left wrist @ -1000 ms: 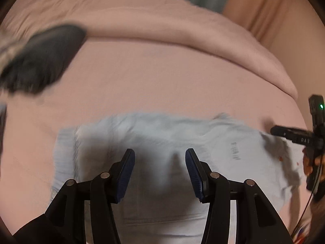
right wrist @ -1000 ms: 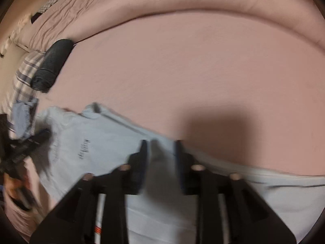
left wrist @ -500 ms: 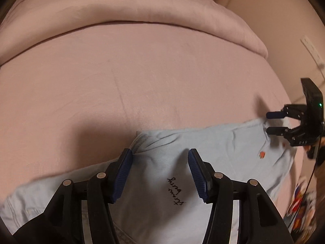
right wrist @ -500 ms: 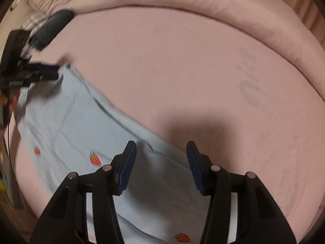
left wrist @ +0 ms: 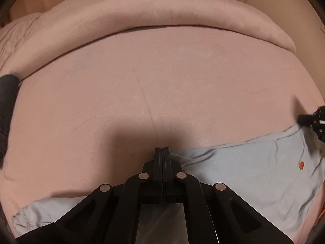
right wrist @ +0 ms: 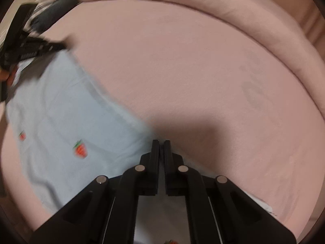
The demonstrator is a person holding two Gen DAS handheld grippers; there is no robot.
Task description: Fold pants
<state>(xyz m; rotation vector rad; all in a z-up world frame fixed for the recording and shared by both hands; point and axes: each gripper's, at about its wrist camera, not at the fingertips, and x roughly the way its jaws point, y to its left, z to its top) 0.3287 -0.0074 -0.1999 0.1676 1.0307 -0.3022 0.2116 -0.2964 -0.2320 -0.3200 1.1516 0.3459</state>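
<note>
The light blue cotton pants with small red strawberry prints (left wrist: 254, 172) are lying spread flat on the pink bed sheet (left wrist: 152, 81), along the near edge of the bed, in both wrist views.

The left gripper (left wrist: 162, 150) is showing its black fingers (left wrist: 157, 158) pressed together, pinching the far edge of the pants at the left end of a wrinkled fold. From that pinch the fabric is running rightward to where the right gripper is appearing at the right border of this view (left wrist: 310, 120), at the cloth's far right corner. A hemmed end of the pants is showing at the near left.

In the right wrist view the right gripper (right wrist: 161, 148) is standing with fingers (right wrist: 155, 154) drawn narrow (a thin slit remains between the tips), clamping the far edge of the pants (right wrist: 61, 126). The cloth is stretching leftward to the left gripper, which is appearing blurred at the far left (right wrist: 34, 48).

A rolled pink duvet (left wrist: 154, 14) is lying across the far side of the bed. A dark grey rolled item (right wrist: 59, 8) is resting at the far left, beside the duvet; its nature cannot be determined.
</note>
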